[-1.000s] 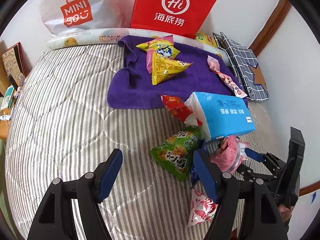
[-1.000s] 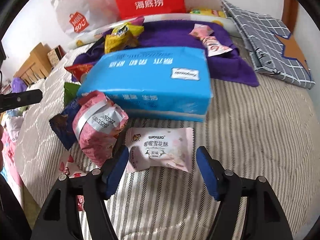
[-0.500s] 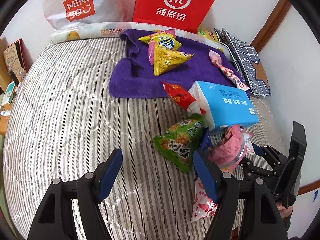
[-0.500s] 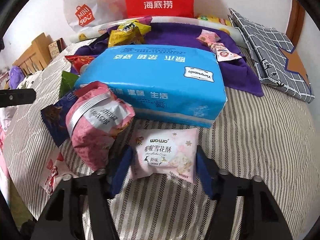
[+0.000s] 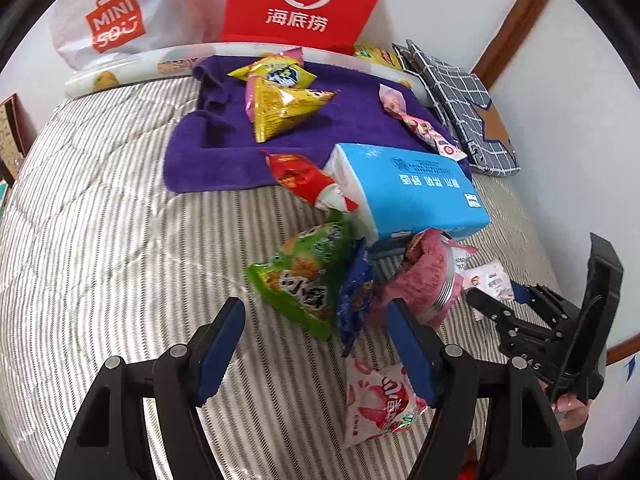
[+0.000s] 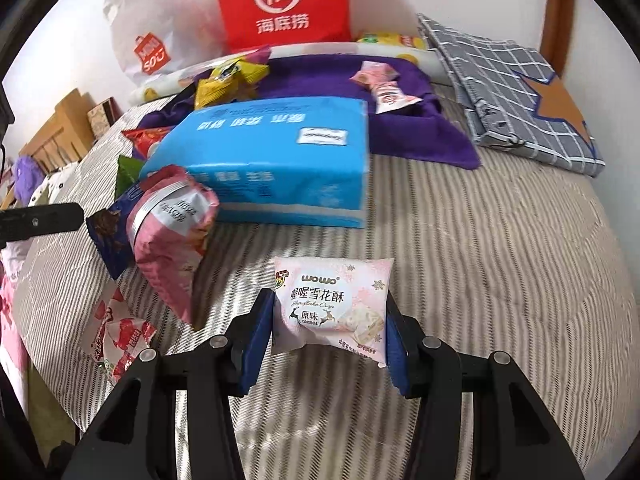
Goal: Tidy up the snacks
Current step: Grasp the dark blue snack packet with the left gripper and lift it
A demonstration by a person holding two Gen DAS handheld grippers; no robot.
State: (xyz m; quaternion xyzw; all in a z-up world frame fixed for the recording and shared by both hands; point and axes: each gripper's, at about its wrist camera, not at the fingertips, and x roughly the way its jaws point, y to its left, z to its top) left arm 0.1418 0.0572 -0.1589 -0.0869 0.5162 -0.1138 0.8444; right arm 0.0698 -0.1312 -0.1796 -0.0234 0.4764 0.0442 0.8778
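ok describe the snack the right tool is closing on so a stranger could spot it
Find the big blue tissue pack on the striped bed. Just in front of it, between the right tool's pads, lies a pale pink wowo packet: flat and square with reindeer, unlike the crumpled darker pink bag beside it.

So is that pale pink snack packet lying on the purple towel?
No, the pale pink snack packet sits on the striped mattress between the right gripper fingers.

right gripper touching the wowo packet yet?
Touching. In the right wrist view both blue pads of the right gripper press the side edges of the wowo packet, no gap showing. The left gripper is open over the mattress.
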